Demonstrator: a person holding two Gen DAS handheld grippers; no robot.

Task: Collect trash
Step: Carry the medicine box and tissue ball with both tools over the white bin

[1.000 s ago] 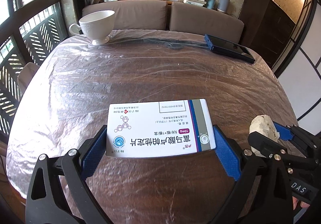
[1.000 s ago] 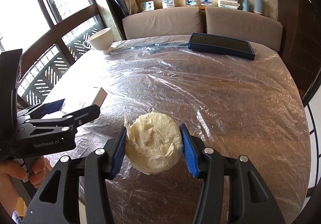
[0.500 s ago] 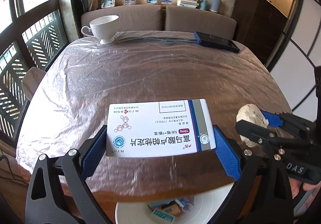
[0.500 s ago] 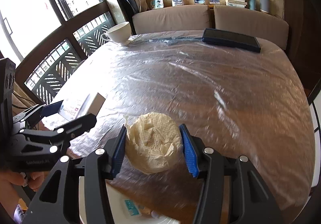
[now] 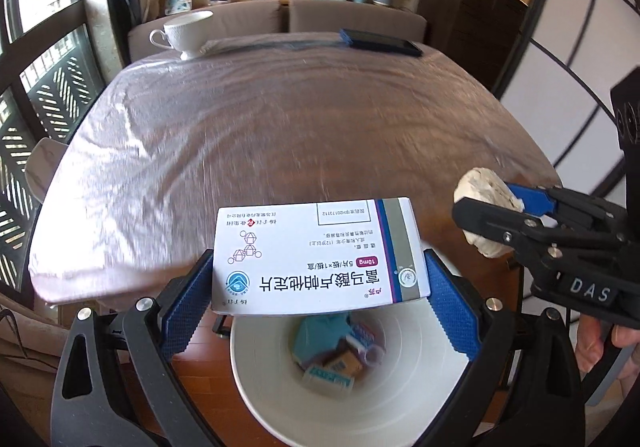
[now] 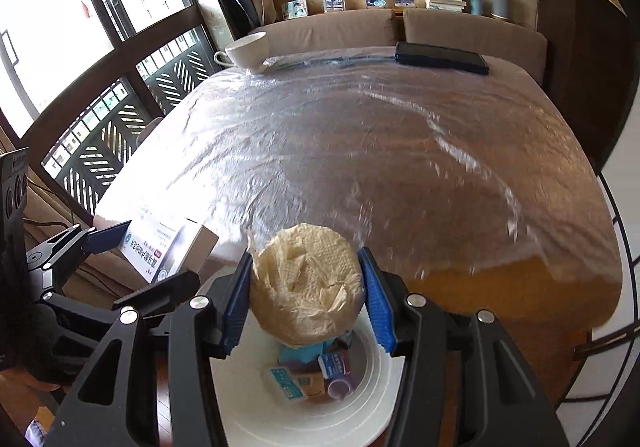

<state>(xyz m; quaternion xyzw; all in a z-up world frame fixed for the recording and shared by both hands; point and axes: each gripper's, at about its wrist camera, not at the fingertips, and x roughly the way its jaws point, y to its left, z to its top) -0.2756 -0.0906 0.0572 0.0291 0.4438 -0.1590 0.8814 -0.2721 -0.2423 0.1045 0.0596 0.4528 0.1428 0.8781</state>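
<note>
My left gripper (image 5: 320, 295) is shut on a white medicine box (image 5: 320, 255) with blue and grey print, held level above a white trash bin (image 5: 400, 395). My right gripper (image 6: 306, 295) is shut on a crumpled cream paper ball (image 6: 306, 283), also held above the bin (image 6: 372, 399). The bin stands on the floor just off the table's near edge and holds several small packets. The right gripper with the ball shows in the left wrist view (image 5: 486, 219). The left gripper with the box shows in the right wrist view (image 6: 160, 251).
The table (image 5: 280, 127) is covered with clear plastic film. A white cup (image 5: 186, 33) stands at its far left, and a dark phone (image 5: 380, 43) lies at the far right. A sofa (image 6: 400, 31) runs behind the table. Windows with railings are on the left.
Both grippers have pulled back from over the table, past its near edge, to above the white bin, each still holding its item. The bin has come fully into view below them.
</note>
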